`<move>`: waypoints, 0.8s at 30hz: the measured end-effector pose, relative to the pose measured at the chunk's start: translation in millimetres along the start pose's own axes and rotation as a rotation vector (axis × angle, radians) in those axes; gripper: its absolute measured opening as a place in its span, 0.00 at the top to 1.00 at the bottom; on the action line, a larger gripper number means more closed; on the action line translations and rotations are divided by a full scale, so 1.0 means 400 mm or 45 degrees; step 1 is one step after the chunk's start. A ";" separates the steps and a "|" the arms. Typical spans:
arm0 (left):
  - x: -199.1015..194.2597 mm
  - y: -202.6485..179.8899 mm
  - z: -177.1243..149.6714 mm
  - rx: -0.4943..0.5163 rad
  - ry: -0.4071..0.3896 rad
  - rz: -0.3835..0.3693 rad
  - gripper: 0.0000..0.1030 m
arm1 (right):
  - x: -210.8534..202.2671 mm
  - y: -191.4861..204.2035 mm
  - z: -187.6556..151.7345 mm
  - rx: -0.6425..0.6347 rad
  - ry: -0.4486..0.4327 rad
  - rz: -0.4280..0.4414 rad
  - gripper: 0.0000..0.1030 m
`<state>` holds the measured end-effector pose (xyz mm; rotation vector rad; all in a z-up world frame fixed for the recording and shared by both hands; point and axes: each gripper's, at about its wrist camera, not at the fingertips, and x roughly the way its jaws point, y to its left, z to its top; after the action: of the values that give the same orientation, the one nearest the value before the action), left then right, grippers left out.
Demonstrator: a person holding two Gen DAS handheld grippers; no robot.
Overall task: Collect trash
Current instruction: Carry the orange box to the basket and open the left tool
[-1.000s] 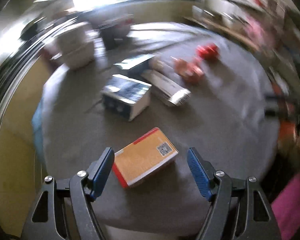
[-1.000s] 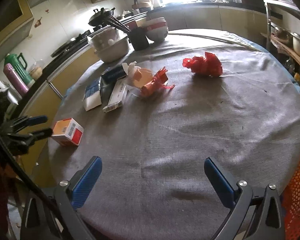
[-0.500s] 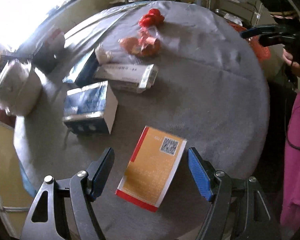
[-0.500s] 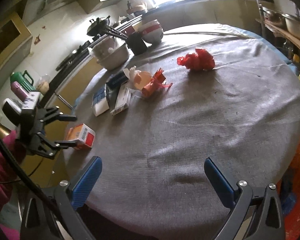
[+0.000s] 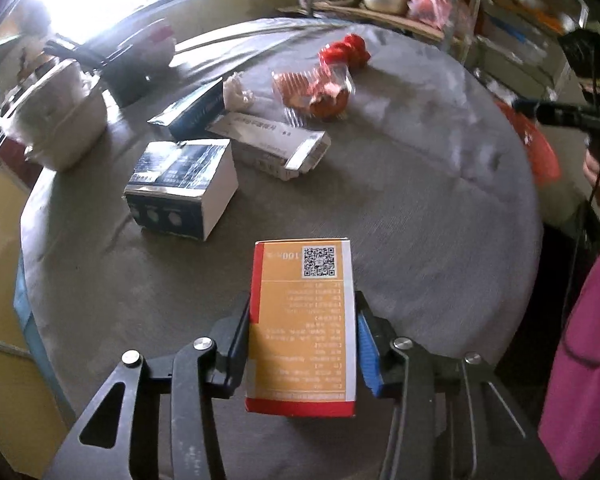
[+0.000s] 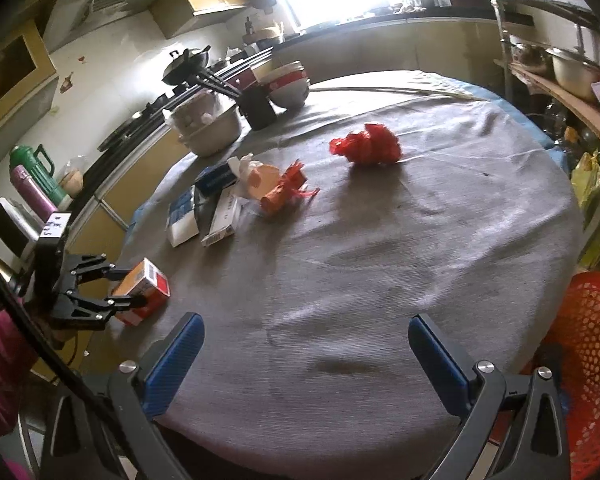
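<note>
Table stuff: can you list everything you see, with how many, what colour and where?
orange box: 1, orange and red, near table edge, between the left gripper's fingers
dark boxes: 2, navy and white, left part of table
white carton: 1, white, beside the dark boxes
orange wrapper: 1, orange and clear, mid table
red bag: 1, red, crumpled, far side
bowls: several, white, far left edge
black cup: 1, holds chopsticks, beside the bowls
table: 1, round, grey cloth
red basket: 1, right of table, lower down
left hand-held gripper: 1, shut on orange box
right hand-held gripper: 1, open, holding nothing
</note>
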<state>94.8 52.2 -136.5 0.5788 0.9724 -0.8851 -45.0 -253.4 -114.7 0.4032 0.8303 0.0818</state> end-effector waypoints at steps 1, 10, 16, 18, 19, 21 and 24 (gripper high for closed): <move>-0.006 -0.019 0.008 -0.015 -0.017 0.012 0.53 | -0.008 -0.006 0.000 0.005 -0.009 -0.007 0.00; -0.035 -0.189 0.142 -0.052 -0.136 -0.038 0.53 | -0.137 -0.151 -0.011 0.141 -0.129 -0.096 0.00; -0.015 -0.373 0.312 0.053 -0.194 -0.160 0.53 | -0.269 -0.283 -0.047 0.232 -0.220 -0.222 0.00; 0.003 -0.452 0.369 0.104 -0.206 -0.197 0.53 | -0.326 -0.331 -0.069 0.264 -0.262 -0.287 0.00; 0.017 -0.496 0.402 0.130 -0.202 -0.237 0.53 | -0.361 -0.362 -0.082 0.284 -0.287 -0.337 0.00; 0.038 -0.574 0.444 0.182 -0.190 -0.292 0.53 | -0.410 -0.409 -0.107 0.331 -0.318 -0.388 0.00; 0.073 -0.700 0.498 0.276 -0.174 -0.345 0.53 | -0.477 -0.478 -0.146 0.421 -0.372 -0.457 0.00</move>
<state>-43.4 -258.8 -80.7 0.5684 0.8476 -1.2671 -233.1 -454.2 -88.7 0.5553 0.6146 -0.4438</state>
